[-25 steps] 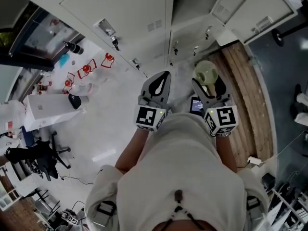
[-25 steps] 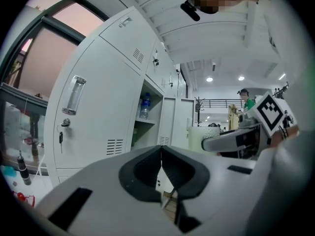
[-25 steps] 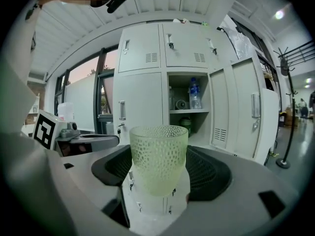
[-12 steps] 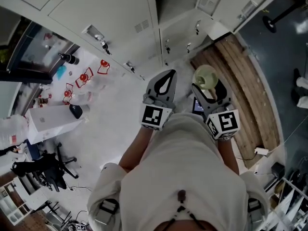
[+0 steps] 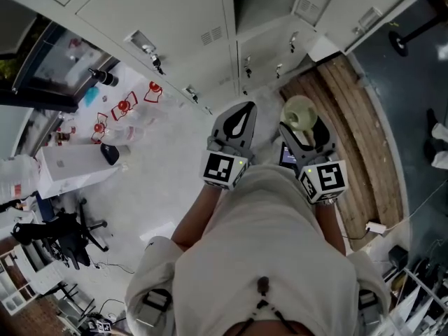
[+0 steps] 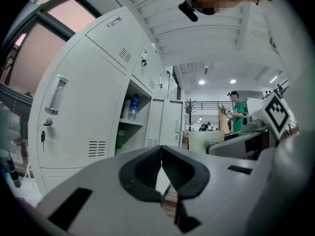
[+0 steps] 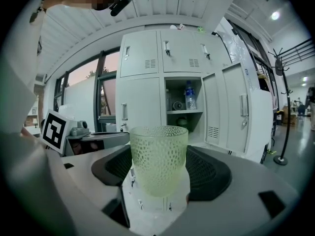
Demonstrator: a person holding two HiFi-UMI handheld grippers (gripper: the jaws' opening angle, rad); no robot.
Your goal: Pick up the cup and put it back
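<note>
A pale green dimpled glass cup [image 7: 158,159] stands upright between the jaws of my right gripper [image 7: 160,173], which is shut on it. From the head view the cup [image 5: 299,112] shows at the tip of the right gripper [image 5: 302,128], held in the air in front of the white lockers. My left gripper [image 5: 236,121] is beside it on the left, its jaws shut with nothing between them. In the left gripper view the left gripper [image 6: 162,173] has its pads touching, and the cup [image 6: 204,141] shows to the right.
An open locker compartment [image 7: 183,101] ahead holds a water bottle [image 7: 189,95] and small items on a shelf. White locker doors [image 5: 171,26] fill the wall. A wooden floor strip [image 5: 357,128] lies to the right. A person in green [image 6: 237,112] stands far off.
The head view has shifted slightly between frames; both grippers keep their place before the body, and the cup stays held in the right gripper.
</note>
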